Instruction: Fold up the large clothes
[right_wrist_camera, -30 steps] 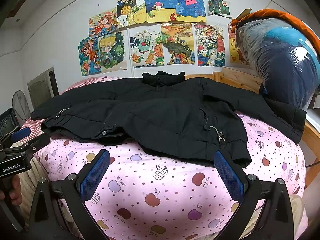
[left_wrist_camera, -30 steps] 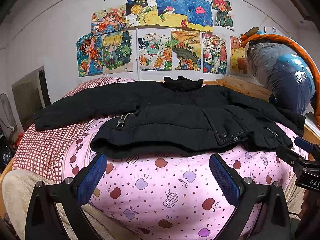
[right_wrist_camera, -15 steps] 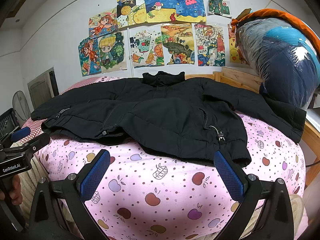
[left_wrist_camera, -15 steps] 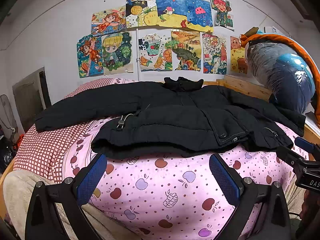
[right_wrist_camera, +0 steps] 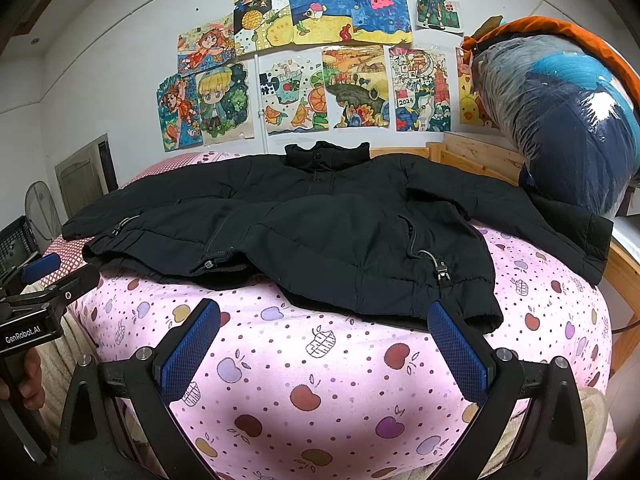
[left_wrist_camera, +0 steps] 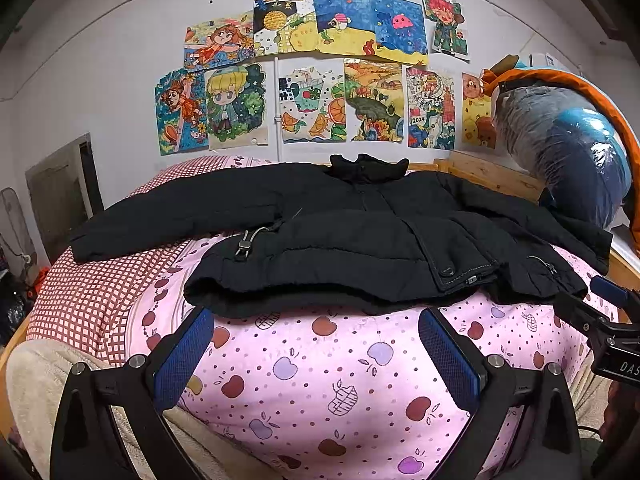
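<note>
On the bed [left_wrist_camera: 320, 364], pink apple-print sheet, the black jacket [left_wrist_camera: 340, 236] lies spread flat, front up, collar toward the far wall, hem toward me. Long axis sleeve-to-sleeve runs left-right across both views.

My left gripper [left_wrist_camera: 316, 356] is spread wide, holding nothing, hovering just short of the hem. Left hem corner sits right above my left finger; the left sleeve [left_wrist_camera: 168, 216] stretches out further left over the red-checked bedding [left_wrist_camera: 84, 304].

My right gripper [right_wrist_camera: 324, 346] is also spread wide, empty. Right hem corner [right_wrist_camera: 480, 312] is just above my right finger; the right sleeve [right_wrist_camera: 560, 224] runs out toward the plastic-wrapped bundle [right_wrist_camera: 568, 128] and the wooden bed frame [right_wrist_camera: 472, 152].

Key relation: the jacket is straight ahead and slightly above both grippers, not touching. Left gripper is nearer the left hem and sleeve, right gripper nearer the right side. My read: nothing folded yet, first fold likely means reaching forward to a sleeve or hem corner each. Padded fabric, thick, so expect a bulky pinch. Drawcord toggles [right_wrist_camera: 442, 270] at the hem could snag.

Readable text: "GenRobot.AI" [right_wrist_camera: 23, 338] on the left gripper body seen from the right camera; "DAS" [left_wrist_camera: 628, 368], cut off, on the right gripper seen from the left camera; "2024" [right_wrist_camera: 405, 102] on one of the wall drawings [right_wrist_camera: 320, 52].
</note>
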### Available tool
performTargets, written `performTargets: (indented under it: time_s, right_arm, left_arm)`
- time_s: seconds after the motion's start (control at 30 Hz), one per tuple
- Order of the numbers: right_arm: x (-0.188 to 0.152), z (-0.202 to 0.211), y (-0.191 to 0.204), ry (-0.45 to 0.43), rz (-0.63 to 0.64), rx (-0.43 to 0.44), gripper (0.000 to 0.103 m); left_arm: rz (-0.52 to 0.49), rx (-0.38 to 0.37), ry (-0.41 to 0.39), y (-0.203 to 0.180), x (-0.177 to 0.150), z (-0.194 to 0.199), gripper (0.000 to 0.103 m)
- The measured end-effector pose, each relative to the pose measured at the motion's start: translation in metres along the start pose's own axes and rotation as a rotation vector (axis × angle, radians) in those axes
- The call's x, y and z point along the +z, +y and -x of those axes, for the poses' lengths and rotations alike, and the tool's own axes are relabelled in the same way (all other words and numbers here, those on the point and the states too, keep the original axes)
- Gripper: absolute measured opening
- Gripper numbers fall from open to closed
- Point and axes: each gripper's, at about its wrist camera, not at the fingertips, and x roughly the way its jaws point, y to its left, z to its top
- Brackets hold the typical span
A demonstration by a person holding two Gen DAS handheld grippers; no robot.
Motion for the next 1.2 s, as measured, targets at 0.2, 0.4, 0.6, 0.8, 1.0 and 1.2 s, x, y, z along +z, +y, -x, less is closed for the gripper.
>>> performTargets:
  time_s: [0.2, 0.4, 0.6, 0.8, 1.0, 1.2]
  right_arm:
    - [-0.002, 0.003, -0.001, 0.003, -0.002, 0.000, 0.102]
    - [-0.002, 0.002, -0.002, 0.003, -0.002, 0.000, 0.102]
    - [-0.002, 0.004, -0.003, 0.013, -0.010, -0.001, 0.102]
    - [0.000, -0.001, -0.005, 0.041, -0.023, -0.034, 0.102]
    - [0.015, -0.015, -0.004, 0.102, -0.026, -0.054, 0.102]
    - [0.032, -0.019, -0.006, 0.116, 0.041, -0.180, 0.102]
  left_arm:
    - [-0.001, 0.000, -0.001, 0.000, 0.000, 0.000, 0.103]
    - [-0.001, -0.001, 0.000, 0.001, 0.000, 0.004, 0.103]
    - [-0.003, 0.001, 0.003, 0.002, -0.002, 0.008, 0.103]
    - [-0.014, -0.004, 0.039, 0.005, 0.008, 0.004, 0.103]
    - [-0.031, -0.076, 0.069, 0.012, 0.029, -0.016, 0.103]
    - [-0.112, -0.141, 0.041, 0.005, 0.066, -0.042, 0.103]
